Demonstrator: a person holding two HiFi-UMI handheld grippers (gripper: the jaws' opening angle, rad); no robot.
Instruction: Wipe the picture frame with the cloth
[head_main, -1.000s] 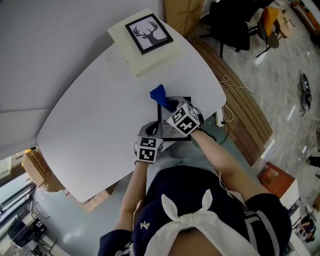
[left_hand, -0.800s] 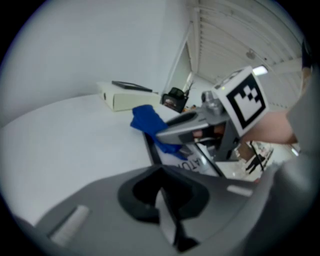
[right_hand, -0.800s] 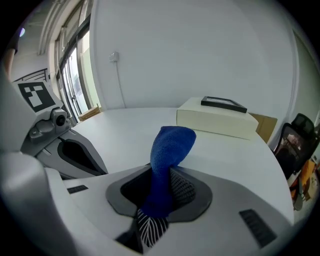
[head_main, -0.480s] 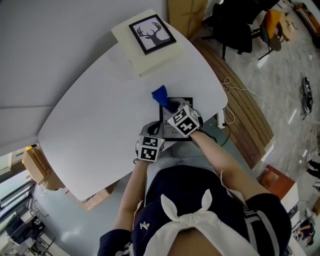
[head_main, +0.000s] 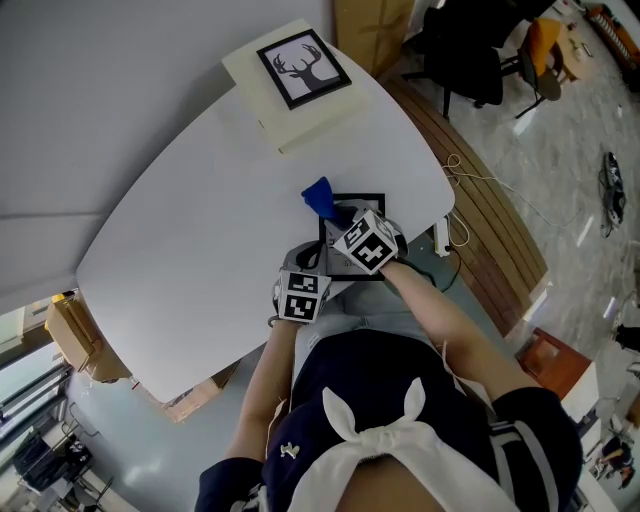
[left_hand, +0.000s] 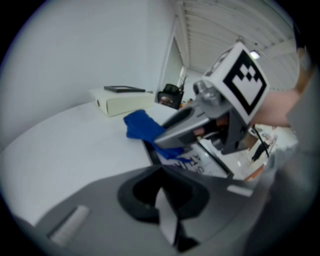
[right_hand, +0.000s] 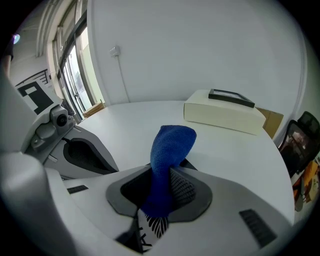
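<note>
Your right tool (right_hand: 160, 192) is pinching the blue cloth (right_hand: 170, 150) over the far corner of the picture frame (head_main: 368, 199), which lies flat on the tabletop (head_main: 200, 230) near you. Your left tool (left_hand: 167, 220) looks squeezed shut by the frame's near corner. Mid-wipe I'd say, so next drag the cloth across the rest.

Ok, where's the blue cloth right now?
The blue cloth is mid-table in the head view, pinched in the right tool, over the far-left corner of the picture frame nearest the person.

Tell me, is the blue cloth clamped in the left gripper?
No, the right gripper's jaws are pinched shut on the blue cloth.
</note>
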